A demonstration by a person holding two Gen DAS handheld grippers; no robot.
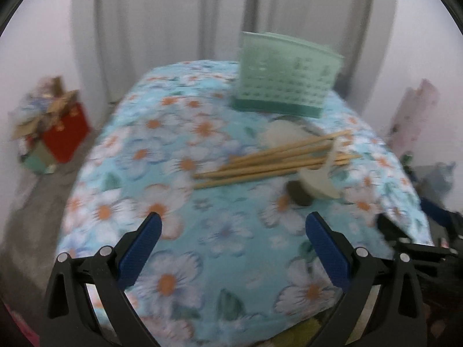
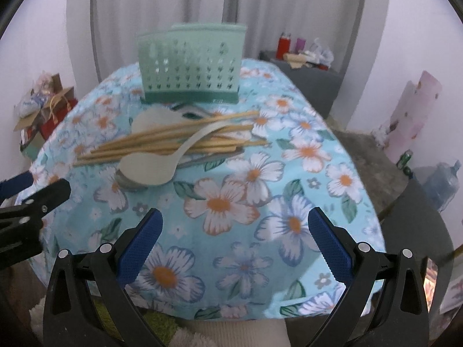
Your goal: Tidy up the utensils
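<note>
A pile of utensils lies mid-table: a bundle of wooden chopsticks (image 2: 170,140) (image 1: 275,162) crossed by cream plastic spoons (image 2: 150,167) (image 1: 318,179), with darker utensils partly hidden underneath. Behind the pile stands a green perforated utensil basket (image 2: 191,66) (image 1: 286,75). My right gripper (image 2: 234,222) is open above the near part of the flowered tablecloth (image 2: 231,202), nothing between its fingers. My left gripper (image 1: 234,225) is also open, short of the pile and to its left. The left gripper also shows at the left edge of the right wrist view (image 2: 31,193).
The blue flowered cloth covers a small round table whose edges drop off on all sides. Red gift bags and boxes (image 1: 58,127) sit on the floor at left. A dark side table with bottles (image 2: 303,55) stands behind right. A pink roll (image 2: 411,115) leans at right.
</note>
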